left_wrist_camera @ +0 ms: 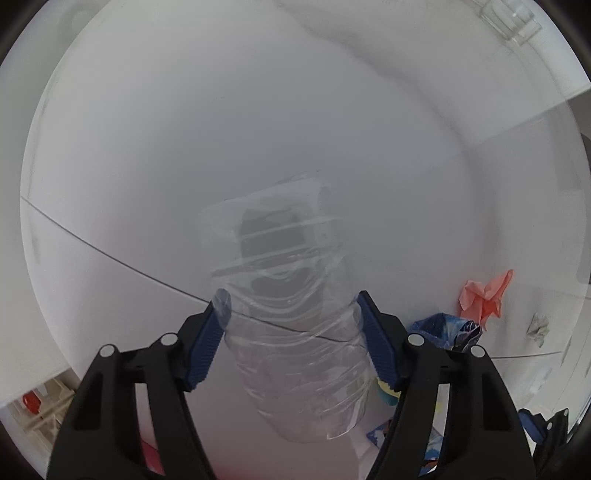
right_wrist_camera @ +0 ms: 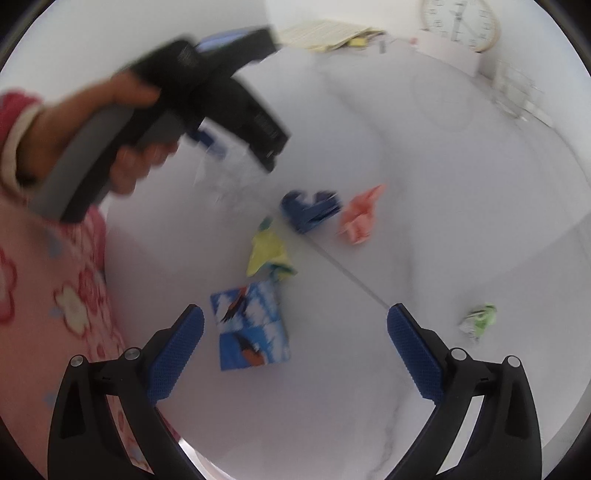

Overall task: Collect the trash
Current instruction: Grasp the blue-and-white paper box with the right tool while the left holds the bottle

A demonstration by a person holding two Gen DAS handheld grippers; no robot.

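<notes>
Left wrist view: the left tool (left_wrist_camera: 291, 314) points straight down at the white table (left_wrist_camera: 147, 147), and a clear plastic bottle (left_wrist_camera: 291, 314) stands between its two blue pads (left_wrist_camera: 205, 350). The pads lie against the bottle's sides, so the tool is grasping the bottle. Just beside the right pad lies a crumpled blue wrapper (left_wrist_camera: 448, 328), and past it a pink paper ball (left_wrist_camera: 485, 295); a small greenish scrap (left_wrist_camera: 539, 325) lies further on, apart from both.

In the right wrist view the right tool (right_wrist_camera: 295, 343) hangs over the table with its jaws wide apart and nothing between the pads; it is released. Below it, near the left pad, lies a flat blue packet (right_wrist_camera: 251, 325) printed with clouds and birds. Beyond that sits a crumpled yellow paper (right_wrist_camera: 267, 253), then the blue wrapper (right_wrist_camera: 310, 208) and the pink paper ball (right_wrist_camera: 360, 216) side by side. The greenish scrap (right_wrist_camera: 478, 321) lies alone toward the right. A hand (right_wrist_camera: 92, 129) in a pink flowered sleeve holds the left tool, blurred. At the far edge of the table stand a round clock (right_wrist_camera: 460, 22) and some papers (right_wrist_camera: 325, 35)
</notes>
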